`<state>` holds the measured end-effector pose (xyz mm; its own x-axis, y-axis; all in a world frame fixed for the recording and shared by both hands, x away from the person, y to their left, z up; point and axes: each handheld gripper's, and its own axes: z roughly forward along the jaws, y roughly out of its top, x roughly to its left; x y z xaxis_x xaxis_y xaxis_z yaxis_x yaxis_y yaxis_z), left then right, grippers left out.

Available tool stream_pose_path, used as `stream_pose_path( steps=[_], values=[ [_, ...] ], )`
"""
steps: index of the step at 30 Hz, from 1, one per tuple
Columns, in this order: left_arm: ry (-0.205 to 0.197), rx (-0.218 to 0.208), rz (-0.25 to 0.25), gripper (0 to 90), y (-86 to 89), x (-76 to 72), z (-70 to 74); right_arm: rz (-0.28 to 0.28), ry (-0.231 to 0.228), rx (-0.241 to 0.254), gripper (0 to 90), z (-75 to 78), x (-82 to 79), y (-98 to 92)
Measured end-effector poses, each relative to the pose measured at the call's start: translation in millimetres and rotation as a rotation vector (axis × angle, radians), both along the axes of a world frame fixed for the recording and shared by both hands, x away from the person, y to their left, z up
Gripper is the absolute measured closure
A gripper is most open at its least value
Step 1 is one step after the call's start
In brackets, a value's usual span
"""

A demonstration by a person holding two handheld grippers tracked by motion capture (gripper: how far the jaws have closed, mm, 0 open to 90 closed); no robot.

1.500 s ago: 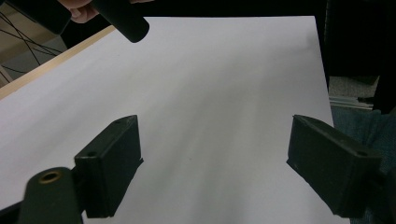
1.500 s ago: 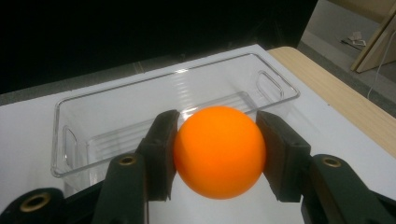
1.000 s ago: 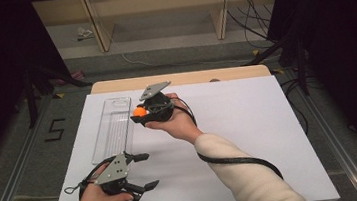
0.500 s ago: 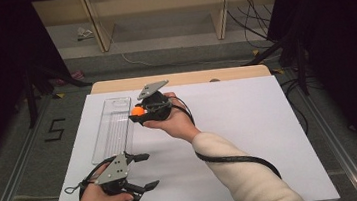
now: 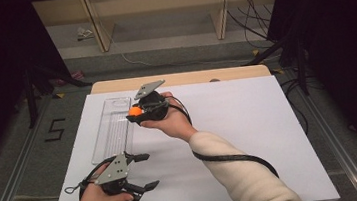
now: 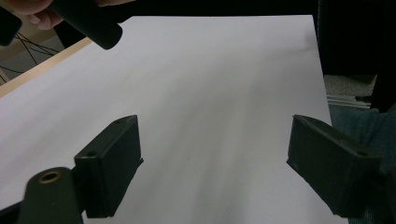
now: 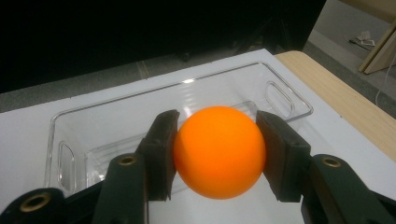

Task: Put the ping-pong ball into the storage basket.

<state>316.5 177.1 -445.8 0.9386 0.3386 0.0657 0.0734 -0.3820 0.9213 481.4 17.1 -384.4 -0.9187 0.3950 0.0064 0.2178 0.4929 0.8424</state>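
Nearest the person, the left gripper (image 5: 141, 172) hangs low over the front left part of the white tabletop (image 5: 249, 123), its fingers (image 6: 109, 165) spread wide with nothing between them; in the left gripper view there is bare white sheet beneath and ahead of it, so it has free room on every side and looks to be waiting rather than working. Farther in, the right gripper (image 7: 217, 156) has its fingers (image 7: 161, 156) closed on either side of an orange ball (image 7: 218, 151), which sits squarely between the pads and is lifted off the surface. In the high view the ball (image 5: 136, 111) is at the right long edge of a clear plastic tray (image 5: 112, 132) that lies lengthwise on the left of the tabletop, and the right gripper view looks across the near rim into the tray (image 7: 88, 121), which appears empty. I judge the step in hand to be carrying the ball to the tray; the next move calls for taking it over the rim, lowering it toward the ribbed floor and opening only when it is low, since a ball let go from height could bounce or roll out. The tray walls are shallow and the wooden edge (image 5: 179, 79) lies just beyond its far end.
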Motion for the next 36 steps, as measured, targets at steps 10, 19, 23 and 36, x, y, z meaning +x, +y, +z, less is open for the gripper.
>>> stream_pose_path(
  steps=[10, 19, 23, 36],
  values=[
    [-0.003, 0.008, -0.006, 16.9, -0.4, 0.3, -0.2, 0.007, 0.001, -0.008, 51.5, 1.6, 3.4, 7.5],
    [-0.004, 0.011, -0.009, 17.0, -0.8, 0.0, -0.3, 0.01, 0.007, -0.015, 51.5, 2.8, 5.1, 13.4],
    [-0.005, 0.011, -0.01, 17.0, -0.4, 0.6, -0.3, 0.007, 0.01, -0.006, 51.5, 2.6, 6.4, 15.5],
    [-0.004, 0.003, -0.008, 17.0, -0.8, 0.3, -0.1, 0.011, 0.016, -0.013, 51.5, -1.9, 9.0, 24.0]
  ],
)
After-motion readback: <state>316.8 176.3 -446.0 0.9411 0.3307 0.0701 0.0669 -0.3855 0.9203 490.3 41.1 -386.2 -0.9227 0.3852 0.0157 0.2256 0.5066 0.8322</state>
